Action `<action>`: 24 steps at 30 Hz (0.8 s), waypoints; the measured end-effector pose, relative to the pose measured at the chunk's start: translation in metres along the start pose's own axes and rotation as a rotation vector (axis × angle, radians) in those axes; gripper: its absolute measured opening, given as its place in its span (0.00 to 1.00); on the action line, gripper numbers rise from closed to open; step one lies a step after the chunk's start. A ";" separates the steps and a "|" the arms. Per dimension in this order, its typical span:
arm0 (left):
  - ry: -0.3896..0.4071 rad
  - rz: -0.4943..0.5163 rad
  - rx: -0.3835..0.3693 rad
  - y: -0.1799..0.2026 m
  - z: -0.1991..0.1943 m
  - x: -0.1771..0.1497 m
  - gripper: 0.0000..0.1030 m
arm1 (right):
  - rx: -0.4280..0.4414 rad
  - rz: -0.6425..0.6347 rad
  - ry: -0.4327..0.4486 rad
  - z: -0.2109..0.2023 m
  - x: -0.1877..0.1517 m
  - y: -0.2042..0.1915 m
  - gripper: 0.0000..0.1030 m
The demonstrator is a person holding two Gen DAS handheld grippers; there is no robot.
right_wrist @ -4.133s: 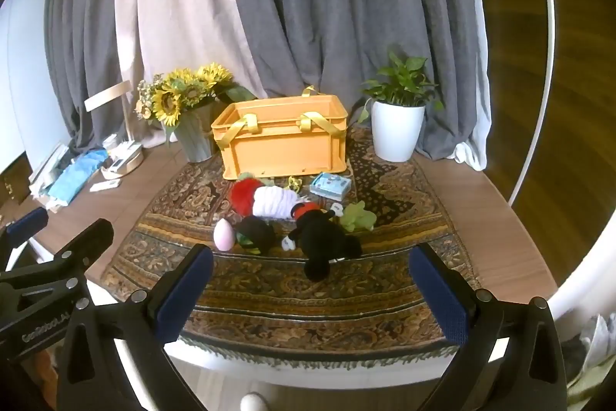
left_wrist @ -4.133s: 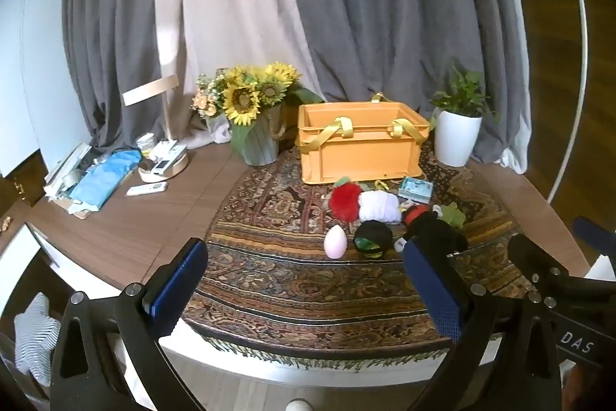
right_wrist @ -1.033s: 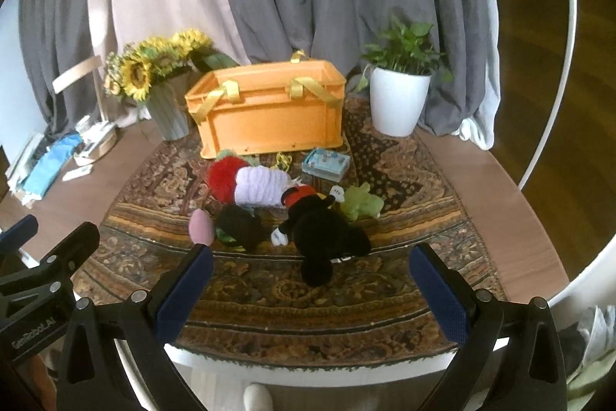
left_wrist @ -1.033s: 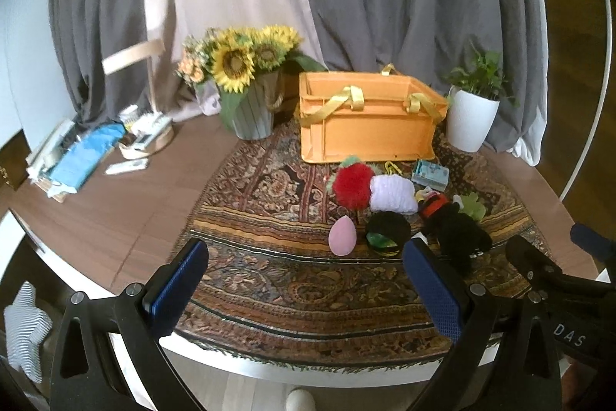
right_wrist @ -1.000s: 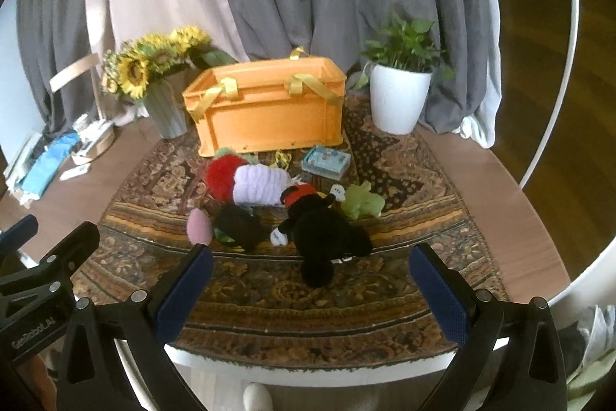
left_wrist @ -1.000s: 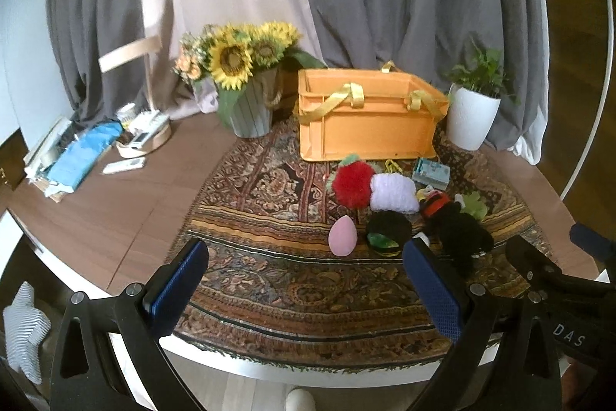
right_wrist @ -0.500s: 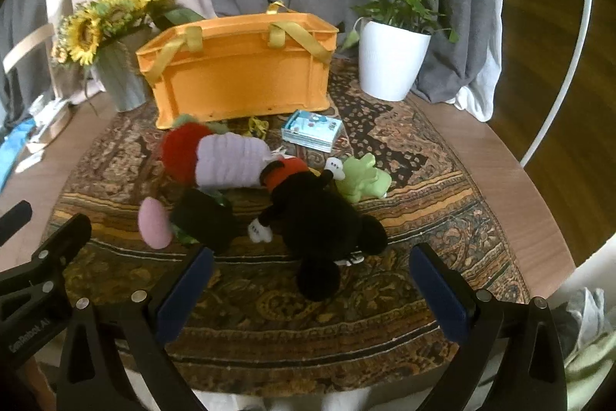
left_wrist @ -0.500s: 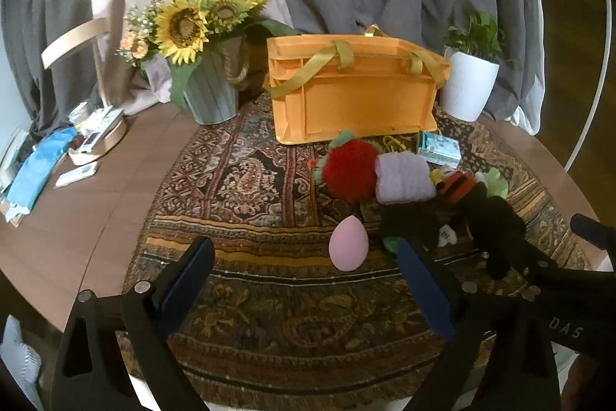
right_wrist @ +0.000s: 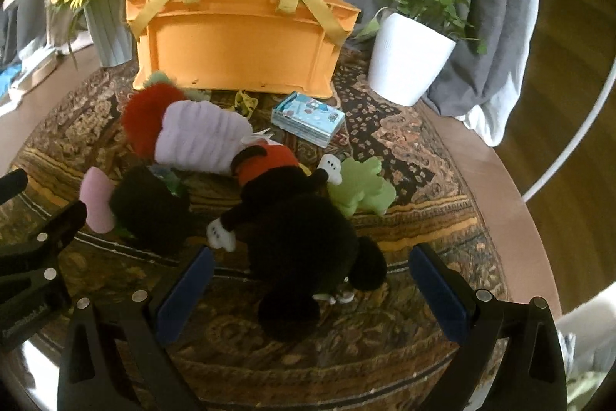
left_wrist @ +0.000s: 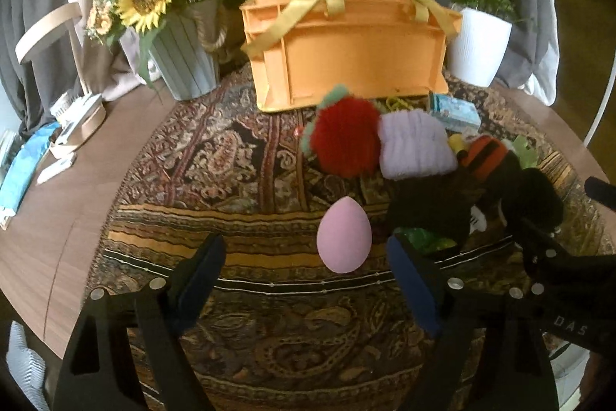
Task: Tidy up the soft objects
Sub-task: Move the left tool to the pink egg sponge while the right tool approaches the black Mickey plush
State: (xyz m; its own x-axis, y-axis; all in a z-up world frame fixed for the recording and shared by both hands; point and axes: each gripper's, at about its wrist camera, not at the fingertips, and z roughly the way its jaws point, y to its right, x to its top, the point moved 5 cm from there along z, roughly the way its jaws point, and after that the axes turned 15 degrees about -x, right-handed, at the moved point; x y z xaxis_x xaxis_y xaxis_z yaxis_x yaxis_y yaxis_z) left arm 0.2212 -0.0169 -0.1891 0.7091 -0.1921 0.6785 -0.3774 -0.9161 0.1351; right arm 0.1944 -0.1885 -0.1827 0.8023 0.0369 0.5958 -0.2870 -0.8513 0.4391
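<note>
Soft toys lie on a patterned rug in front of an orange crate [left_wrist: 346,41] [right_wrist: 235,37]. A pink egg-shaped sponge [left_wrist: 343,234] [right_wrist: 96,205] lies nearest my left gripper [left_wrist: 304,280], which is open and empty just short of it. A red pompom [left_wrist: 344,135], a lilac knit piece [left_wrist: 414,145] and a black-and-green ball [left_wrist: 427,214] lie behind. My right gripper [right_wrist: 308,291] is open around the near end of a black mouse plush [right_wrist: 296,230]. A green plush [right_wrist: 362,189] lies to its right.
A sunflower vase [left_wrist: 181,64] stands left of the crate and a white potted plant [right_wrist: 408,56] to its right. A small blue box [right_wrist: 308,118] lies before the crate. Blue and white clutter [left_wrist: 23,168] sits on the wooden table at far left.
Both grippers have moved forward and down toward the toys. The pink sponge and the black plush now sit close to the fingertips. Both stay open.
</note>
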 end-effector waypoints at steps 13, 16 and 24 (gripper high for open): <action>-0.051 -0.004 0.023 0.004 0.034 -0.002 0.68 | 0.026 -0.069 -0.003 0.031 -0.001 -0.012 0.96; -0.060 -0.006 0.016 0.004 0.040 -0.003 0.64 | 0.030 -0.070 -0.007 0.034 -0.003 -0.014 0.92; -0.073 -0.015 -0.029 0.006 0.049 -0.002 0.44 | 0.045 -0.070 -0.045 0.042 -0.009 -0.014 0.70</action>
State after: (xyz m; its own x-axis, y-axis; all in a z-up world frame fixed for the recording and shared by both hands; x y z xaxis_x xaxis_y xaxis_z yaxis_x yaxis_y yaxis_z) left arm 0.2462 -0.0391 -0.2250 0.7559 -0.2039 0.6222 -0.3824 -0.9089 0.1667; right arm 0.2136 -0.1988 -0.2225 0.8422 0.0744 0.5340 -0.2066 -0.8703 0.4471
